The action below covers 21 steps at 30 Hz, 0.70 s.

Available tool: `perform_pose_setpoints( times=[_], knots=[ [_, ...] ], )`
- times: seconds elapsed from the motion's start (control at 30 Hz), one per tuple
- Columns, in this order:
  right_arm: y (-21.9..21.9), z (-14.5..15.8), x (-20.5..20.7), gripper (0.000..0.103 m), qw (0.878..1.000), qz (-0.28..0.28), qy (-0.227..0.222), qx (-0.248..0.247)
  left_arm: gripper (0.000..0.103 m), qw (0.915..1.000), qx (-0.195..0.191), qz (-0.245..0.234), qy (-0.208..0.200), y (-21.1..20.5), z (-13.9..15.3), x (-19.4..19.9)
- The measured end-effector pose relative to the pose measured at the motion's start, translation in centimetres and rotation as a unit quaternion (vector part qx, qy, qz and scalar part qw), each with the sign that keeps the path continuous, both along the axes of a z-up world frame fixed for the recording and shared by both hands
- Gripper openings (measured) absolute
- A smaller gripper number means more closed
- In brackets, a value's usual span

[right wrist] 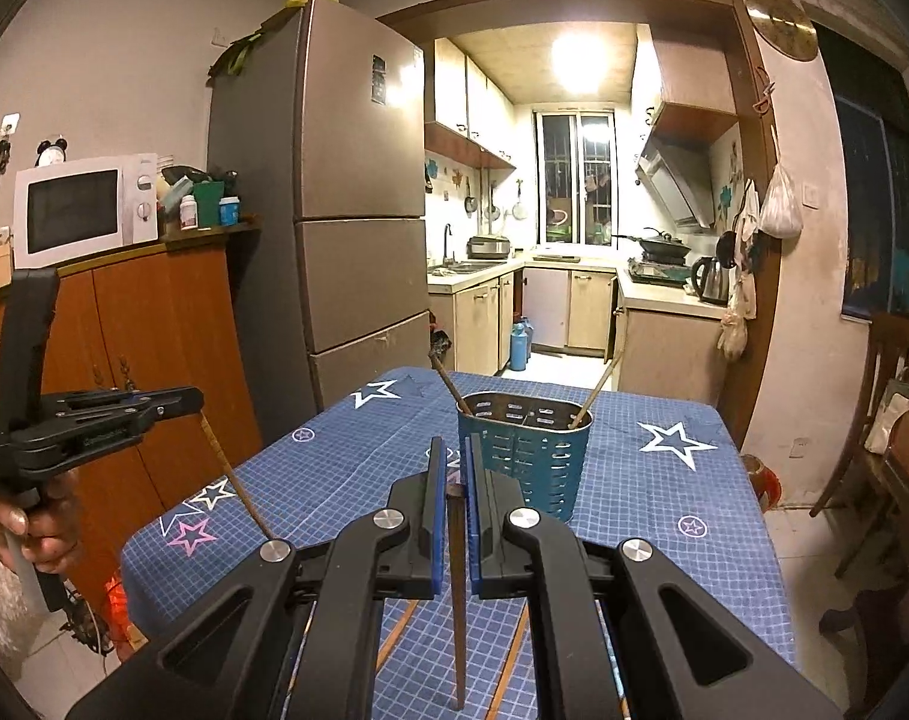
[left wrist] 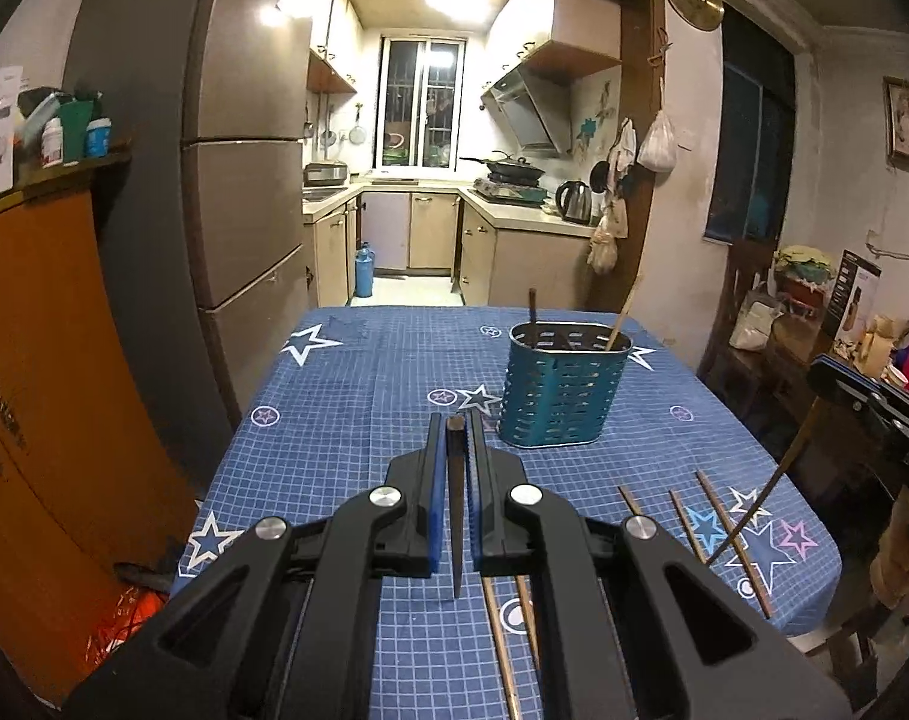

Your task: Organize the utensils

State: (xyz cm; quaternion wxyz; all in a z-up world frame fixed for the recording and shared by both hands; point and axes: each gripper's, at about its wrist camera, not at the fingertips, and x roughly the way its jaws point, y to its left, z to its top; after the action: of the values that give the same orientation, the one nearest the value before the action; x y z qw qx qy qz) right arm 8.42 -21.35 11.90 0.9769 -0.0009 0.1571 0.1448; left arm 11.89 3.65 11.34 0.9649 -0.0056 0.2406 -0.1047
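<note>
A blue perforated metal utensil holder point(left wrist: 561, 384) stands on the table with two chopsticks in it; it also shows in the right wrist view point(right wrist: 523, 456). My left gripper point(left wrist: 456, 429) is shut on a dark chopstick point(left wrist: 456, 516) that hangs point down above the table, left of the holder. My right gripper point(right wrist: 452, 456) is shut on another dark chopstick point(right wrist: 456, 588), just in front of the holder. Several loose chopsticks point(left wrist: 733, 540) lie on the cloth at the near right. The left gripper point(right wrist: 172, 402) with its chopstick shows at the left of the right wrist view.
The table has a blue checked cloth with stars point(left wrist: 358, 396). An orange cabinet point(left wrist: 46, 372) and a tall fridge point(right wrist: 346, 228) stand to the left. A wooden chair and a cluttered side table point(left wrist: 814, 324) stand to the right. The kitchen lies beyond.
</note>
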Motion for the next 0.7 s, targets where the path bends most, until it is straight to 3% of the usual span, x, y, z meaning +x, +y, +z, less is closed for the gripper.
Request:
perform_pose_setpoints(
  times=[0.4,0.7],
  knots=[
    [-1.3,2.0,0.5,0.007,0.999,0.016,0.027,0.026,0.005,0.9993,0.01,-0.032,-0.02,-2.6,2.4,-0.7],
    [-2.0,5.3,2.6,0.007,1.0,0.007,0.024,0.014,0.005,0.9965,0.007,-0.077,-0.032,-7.1,4.9,1.9]
  ],
)
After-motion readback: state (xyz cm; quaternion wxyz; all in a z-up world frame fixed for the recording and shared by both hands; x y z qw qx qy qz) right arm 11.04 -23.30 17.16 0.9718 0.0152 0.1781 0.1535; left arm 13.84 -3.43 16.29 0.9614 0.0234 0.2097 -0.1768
